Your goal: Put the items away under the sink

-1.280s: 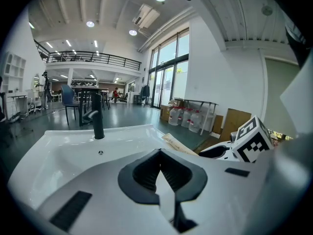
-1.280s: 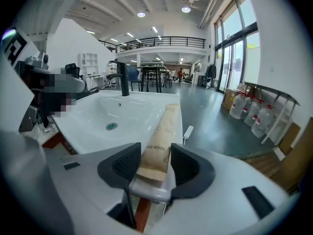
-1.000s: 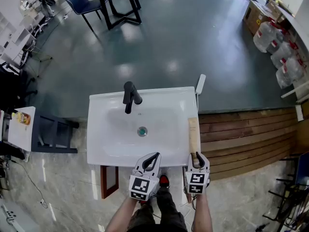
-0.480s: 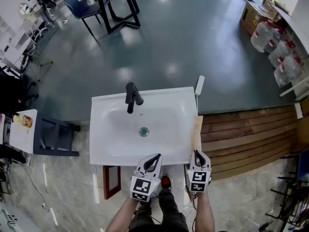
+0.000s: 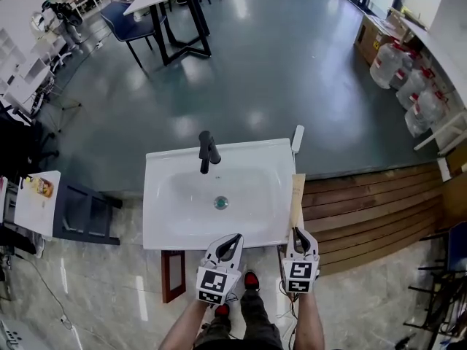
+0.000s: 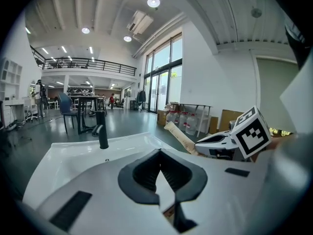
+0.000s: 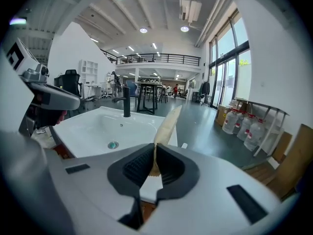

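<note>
A long flat tan packet (image 5: 297,194) lies along the right edge of the white sink (image 5: 162,228), and its near end is raised. My right gripper (image 5: 295,232) is shut on that near end. In the right gripper view the packet (image 7: 167,123) runs away from the pads towards the sink's back corner. My left gripper (image 5: 236,238) hovers at the sink's front edge, shut with nothing in it. In the left gripper view its pads (image 6: 145,169) meet over the basin, and the packet (image 6: 180,138) shows to the right.
A black faucet (image 5: 206,151) stands at the sink's back, above the drain (image 5: 221,203). A small white object (image 5: 298,138) sits at the back right corner. A brown cabinet door (image 5: 173,275) shows below the sink. Wooden decking (image 5: 365,203) lies right; water jugs (image 5: 398,71) stand far right.
My right gripper's jaws have closed on the packet's near end and lifted it off the sink edge. Both grippers have risen a little at the sink's front.
</note>
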Available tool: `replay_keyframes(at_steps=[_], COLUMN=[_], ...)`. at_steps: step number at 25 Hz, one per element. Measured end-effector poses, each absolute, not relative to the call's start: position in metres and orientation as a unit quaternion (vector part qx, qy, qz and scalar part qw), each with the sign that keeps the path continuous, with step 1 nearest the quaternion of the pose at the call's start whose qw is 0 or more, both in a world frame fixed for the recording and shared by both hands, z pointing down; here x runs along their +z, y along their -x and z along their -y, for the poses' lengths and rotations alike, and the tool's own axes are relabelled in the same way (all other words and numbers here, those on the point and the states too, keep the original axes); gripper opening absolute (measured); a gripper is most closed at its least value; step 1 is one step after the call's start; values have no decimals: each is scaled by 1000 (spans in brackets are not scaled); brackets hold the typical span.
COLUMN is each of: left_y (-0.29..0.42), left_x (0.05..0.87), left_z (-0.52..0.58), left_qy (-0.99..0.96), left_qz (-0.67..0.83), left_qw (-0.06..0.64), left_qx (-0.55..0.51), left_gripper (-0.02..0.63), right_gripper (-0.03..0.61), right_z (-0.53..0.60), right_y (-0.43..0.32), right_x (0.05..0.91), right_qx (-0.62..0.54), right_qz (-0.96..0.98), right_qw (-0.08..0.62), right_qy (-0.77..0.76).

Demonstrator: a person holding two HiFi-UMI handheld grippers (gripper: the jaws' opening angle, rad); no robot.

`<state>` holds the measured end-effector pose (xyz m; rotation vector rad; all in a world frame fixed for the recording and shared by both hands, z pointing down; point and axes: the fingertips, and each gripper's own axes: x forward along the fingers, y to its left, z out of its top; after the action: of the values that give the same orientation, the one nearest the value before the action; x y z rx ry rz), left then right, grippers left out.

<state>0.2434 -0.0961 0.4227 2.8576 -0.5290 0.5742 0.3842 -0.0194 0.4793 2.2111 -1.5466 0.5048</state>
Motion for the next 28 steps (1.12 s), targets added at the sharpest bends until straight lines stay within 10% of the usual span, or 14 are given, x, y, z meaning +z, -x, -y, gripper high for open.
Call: replay_keyframes(at_steps=[28], left_y=[-85], left_x=[324], left_z=[18], left_qy=[-986], left_qz=[117], left_qw=[24], left_qx=[119], left_gripper=[6], right_gripper=[40], right_z=[-77], right_y=[-184], right_x=[361], right_qx=[92], right_qz=[527], right_qw=[185], right_qy=[-824])
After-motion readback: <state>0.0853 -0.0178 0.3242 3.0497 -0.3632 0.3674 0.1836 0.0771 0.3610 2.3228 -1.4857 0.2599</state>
